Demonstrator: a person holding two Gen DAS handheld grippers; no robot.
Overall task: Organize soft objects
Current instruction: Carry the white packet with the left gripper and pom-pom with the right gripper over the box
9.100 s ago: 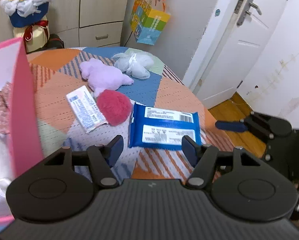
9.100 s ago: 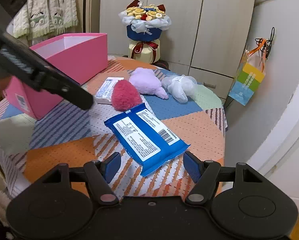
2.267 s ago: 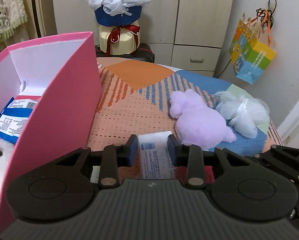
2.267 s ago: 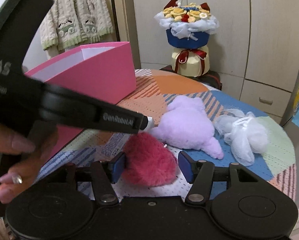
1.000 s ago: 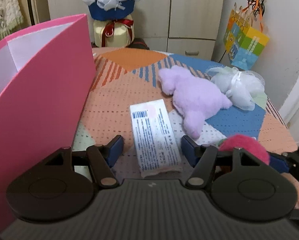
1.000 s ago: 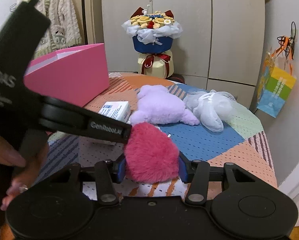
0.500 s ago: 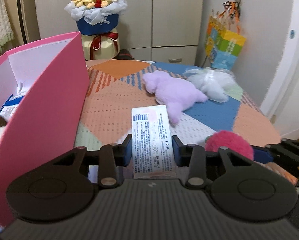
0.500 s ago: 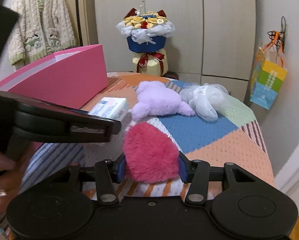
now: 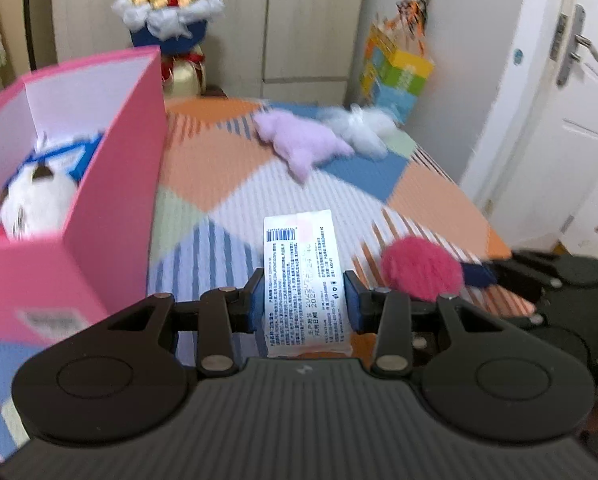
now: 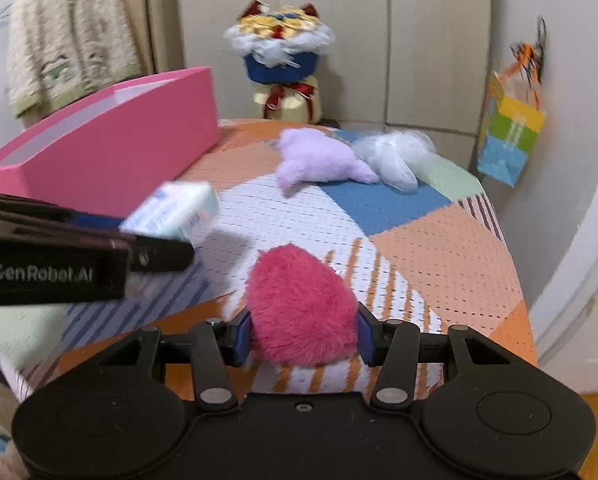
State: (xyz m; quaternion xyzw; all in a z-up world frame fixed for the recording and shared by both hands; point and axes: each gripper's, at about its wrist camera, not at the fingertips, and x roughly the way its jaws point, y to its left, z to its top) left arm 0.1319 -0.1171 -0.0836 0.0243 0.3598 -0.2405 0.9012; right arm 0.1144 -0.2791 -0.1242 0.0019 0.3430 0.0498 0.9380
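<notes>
Left gripper (image 9: pixel 303 304), jaws just closed on the white tissue pack (image 9: pixel 303 280), and right gripper (image 10: pixel 303 338), jaws clamping the pink pompom (image 10: pixel 301 308), both lifted above the table (image 10: pixel 439 248), apparently bound for the pink box (image 9: pixel 111 184).

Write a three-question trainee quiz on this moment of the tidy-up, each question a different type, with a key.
1. True or false: the left gripper is shut on the white packet.
2. The right gripper holds: A) the lilac plush; B) the pink pompom; C) the white mesh bundle.
3. Fill in: the white furry toy lies inside the ____.

Key
1. True.
2. B.
3. Pink box.
</notes>
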